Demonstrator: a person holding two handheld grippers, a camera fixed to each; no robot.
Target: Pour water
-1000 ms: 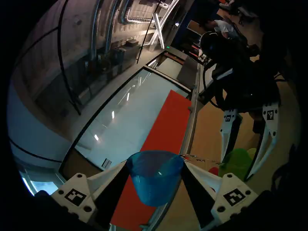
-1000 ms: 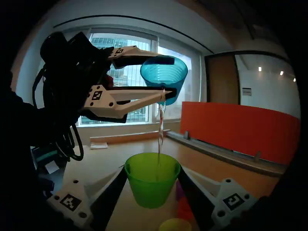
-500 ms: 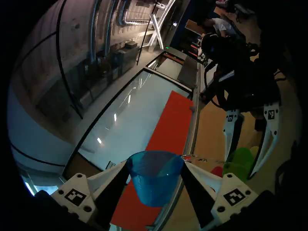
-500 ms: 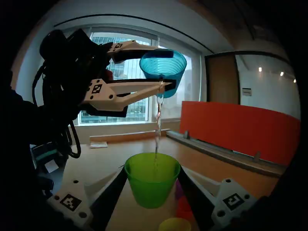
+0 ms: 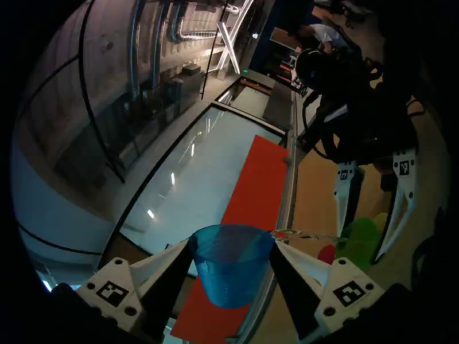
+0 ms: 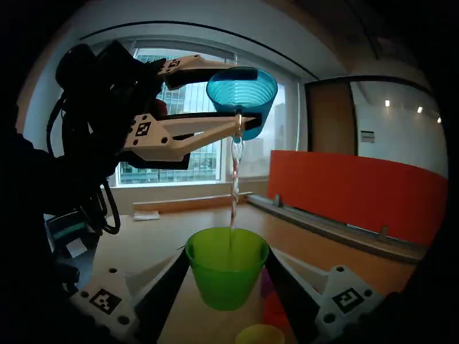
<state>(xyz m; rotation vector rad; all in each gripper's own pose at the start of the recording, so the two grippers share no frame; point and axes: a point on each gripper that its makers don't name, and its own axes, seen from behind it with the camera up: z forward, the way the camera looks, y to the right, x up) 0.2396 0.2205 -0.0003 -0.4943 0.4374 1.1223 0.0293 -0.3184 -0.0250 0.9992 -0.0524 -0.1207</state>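
As left gripper [image 5: 231,245] pinched pouring blue cup [image 5: 231,278], right gripper [image 6: 227,255] pinched green cup [image 6: 227,281] mid-wall, fingers tight; plastic judged light, squashable.

Readable text: none you can make out.
Wall notice [image 6: 367,136]: too small for you to read.

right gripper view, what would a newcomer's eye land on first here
The eye goes first to the thin stream of water falling from the tipped blue cup, held high by the left gripper, into the green cup held low at centre by the right gripper. Next is the bright orange panel along the right side.
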